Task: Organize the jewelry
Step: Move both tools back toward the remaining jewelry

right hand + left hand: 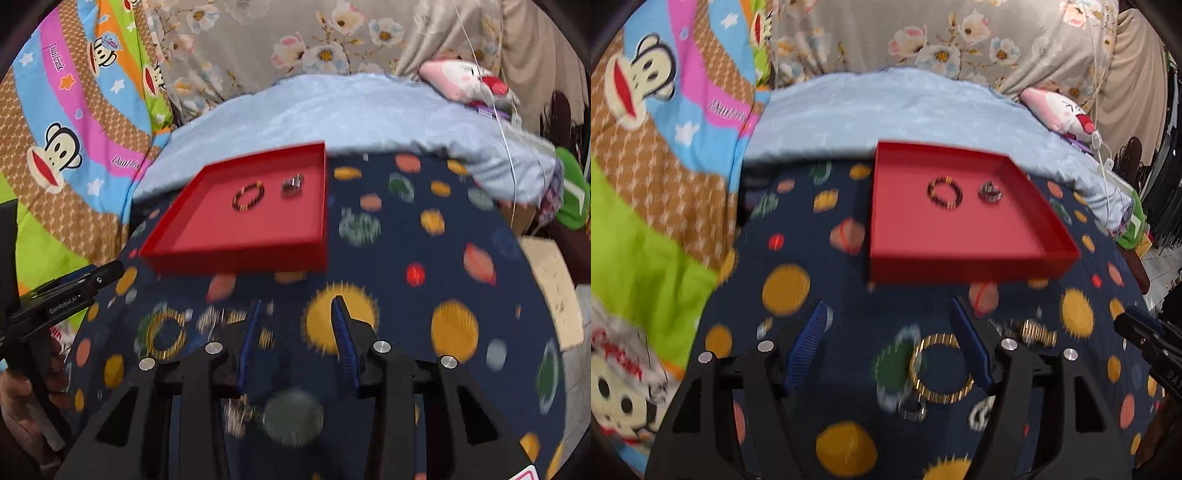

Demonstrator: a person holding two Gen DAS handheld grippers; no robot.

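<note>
Red is the colour of the flat tray that sits on a dark blue cloth with orange suns and little planets on it. Two pieces of jewelry lie inside the tray, toward its far side: a dark bead bracelet and, just to the right of it, a small silver ring-shaped piece. They are near each other but not touching. More jewelry lies on the cloth, on the near side of the tray. A gold bracelet lies between the blue pads of the left gripper, closer to the right pad, and the pads do not squeeze it. A small silver ring lies just on the near side of the gold bracelet. Another gold and silver piece lies to the right of it, but it is too blurry to name. The left gripper stands wide apart and holds nothing. The right gripper is partly apart too, with only the cloth showing between its pads, over a big orange sun. Seen from the right wrist, the gold bracelet lies far off to the left of that gripper. Beyond the cloth lies a pale blue blanket, with a bright monkey blanket at the left and a flowered cloth at the far side.
</note>
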